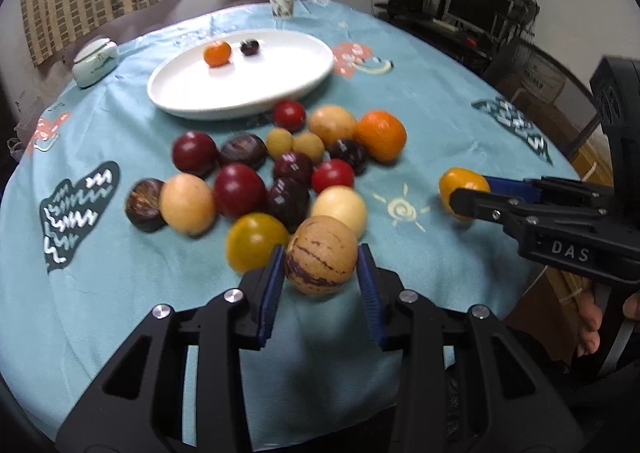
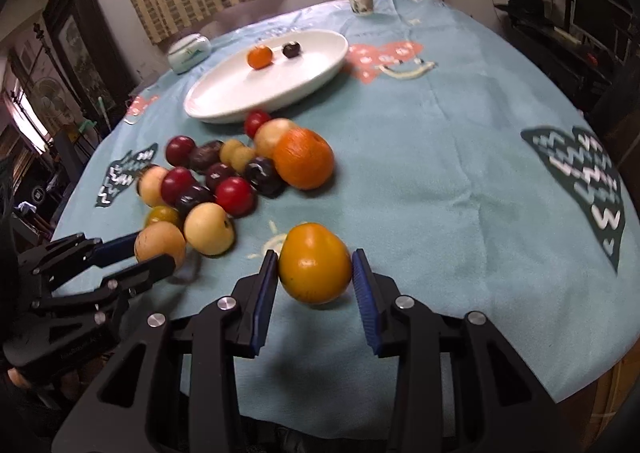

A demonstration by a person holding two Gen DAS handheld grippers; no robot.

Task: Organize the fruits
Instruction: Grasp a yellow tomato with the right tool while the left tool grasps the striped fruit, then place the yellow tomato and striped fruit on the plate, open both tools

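Step judged: double pick-up, both fruits headed for plate.

Left gripper [image 1: 321, 259] pads flanked striped tan melon [image 1: 321, 255] at pile's near edge; contact unclear, cannot tell if clamped.

Right gripper [image 2: 315, 269] likewise bracketed yellow-orange fruit [image 2: 315, 263], apart from pile, seemingly just off cloth.

Next: firm squeeze, lift, carry over pile.

White plate [image 1: 240, 103] beyond pile held small orange [image 1: 217, 53] and dark plum [image 1: 249, 46].

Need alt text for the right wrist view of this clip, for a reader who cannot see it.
The right gripper closes its blue pads around a yellow-orange fruit above a teal tablecloth. To the left, the left gripper holds a tan fruit at the edge of a pile of mixed fruits. Behind, a white plate carries a small orange and a dark plum.
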